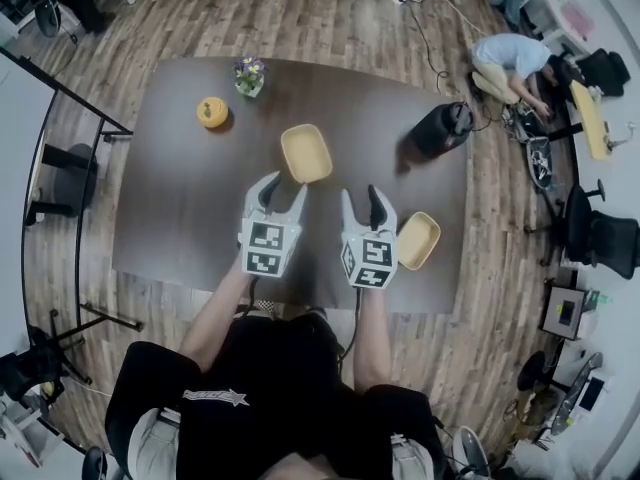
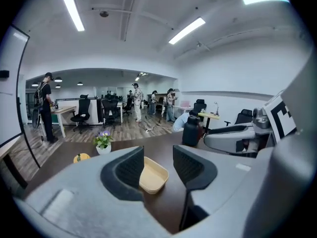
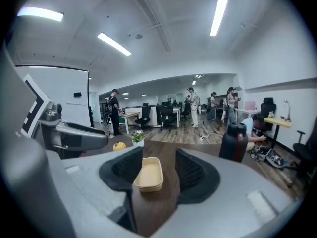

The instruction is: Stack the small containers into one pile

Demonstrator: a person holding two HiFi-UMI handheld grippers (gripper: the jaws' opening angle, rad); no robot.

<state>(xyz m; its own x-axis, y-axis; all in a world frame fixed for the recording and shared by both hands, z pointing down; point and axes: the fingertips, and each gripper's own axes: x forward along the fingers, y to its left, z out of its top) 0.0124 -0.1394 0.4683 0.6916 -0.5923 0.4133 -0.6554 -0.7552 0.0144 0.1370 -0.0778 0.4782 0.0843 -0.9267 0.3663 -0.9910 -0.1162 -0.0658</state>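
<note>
Head view: left tongs (image 1: pixel 284 186) and right tongs (image 1: pixel 361 194) side by side over near half of dark desk (image 1: pixel 180 198). Both pairs of jaws apart, nothing clamped. Centre container (image 1: pixel 306 153), yellow and shallow, lies just ahead of left tongs' tips, only bare desk between. Second container (image 1: pixel 418 240) near desk's front right edge, just beside right tongs' marker cube. Around: black jug (image 1: pixel 443 128) far right, flower pot (image 1: pixel 249 75) at far edge, round yellow object (image 1: pixel 212 112) near pot. Person (image 1: pixel 510 63) crouches on floor beyond desk.
</note>
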